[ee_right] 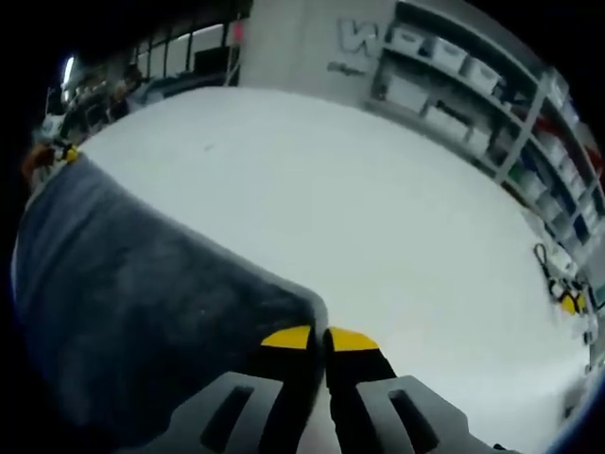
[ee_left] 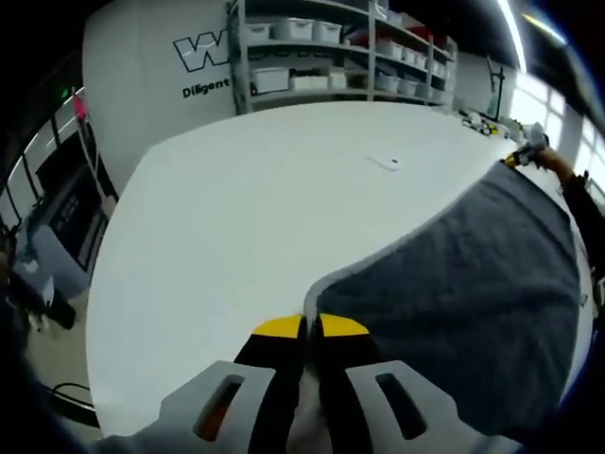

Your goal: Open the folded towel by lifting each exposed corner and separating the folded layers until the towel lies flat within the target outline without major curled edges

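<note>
A lab or workshop: bin-stocked shelving (ee_left: 340,52) behind a white table (ee_left: 236,218).

The left tongs (ee_left: 311,326) rise from the bottom of the left gripper view with the two yellow-tipped jaws pressed together, a corner of the grey towel (ee_left: 463,303) pinched in the narrow seam between them. Their grey bodies spread apart below the tips. The right tongs (ee_right: 319,337) stand the same way in the right gripper view, jaws closed tip to tip on another corner of the towel. In the left gripper view, the other tongs show small at the far right edge, held by a hand (ee_left: 551,161) at the towel's far corner.
</note>
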Action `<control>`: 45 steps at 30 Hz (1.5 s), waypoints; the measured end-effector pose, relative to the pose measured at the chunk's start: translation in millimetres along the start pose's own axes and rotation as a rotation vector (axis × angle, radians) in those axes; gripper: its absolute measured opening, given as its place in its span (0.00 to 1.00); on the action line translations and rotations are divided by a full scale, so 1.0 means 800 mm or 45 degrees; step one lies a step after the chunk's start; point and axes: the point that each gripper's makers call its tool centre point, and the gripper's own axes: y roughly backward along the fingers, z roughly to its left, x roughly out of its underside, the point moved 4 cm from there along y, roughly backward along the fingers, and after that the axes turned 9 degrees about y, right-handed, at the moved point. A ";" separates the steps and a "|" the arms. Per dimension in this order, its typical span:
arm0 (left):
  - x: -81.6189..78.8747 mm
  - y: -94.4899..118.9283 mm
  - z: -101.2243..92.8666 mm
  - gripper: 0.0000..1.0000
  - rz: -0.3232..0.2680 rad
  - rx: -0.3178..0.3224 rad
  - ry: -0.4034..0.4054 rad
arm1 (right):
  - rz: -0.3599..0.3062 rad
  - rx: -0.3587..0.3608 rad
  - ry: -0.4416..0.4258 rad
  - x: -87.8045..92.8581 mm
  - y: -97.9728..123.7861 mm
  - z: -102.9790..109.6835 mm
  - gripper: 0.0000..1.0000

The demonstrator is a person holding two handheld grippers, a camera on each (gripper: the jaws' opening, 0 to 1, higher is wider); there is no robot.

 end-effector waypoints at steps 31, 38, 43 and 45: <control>-0.024 -0.015 0.017 0.03 -0.031 -0.107 -0.095 | -0.009 0.071 0.051 -0.020 -0.024 -0.012 0.00; -0.023 -0.026 0.023 0.03 -0.003 -0.116 -0.114 | 0.007 0.090 0.079 -0.026 -0.030 -0.013 0.00; -0.025 -0.025 0.023 0.03 -0.010 -0.128 -0.123 | -0.003 0.099 0.072 -0.029 -0.034 -0.016 0.00; -0.026 -0.026 0.023 0.03 -0.007 -0.129 -0.128 | -0.005 0.100 0.071 -0.030 -0.035 -0.017 0.00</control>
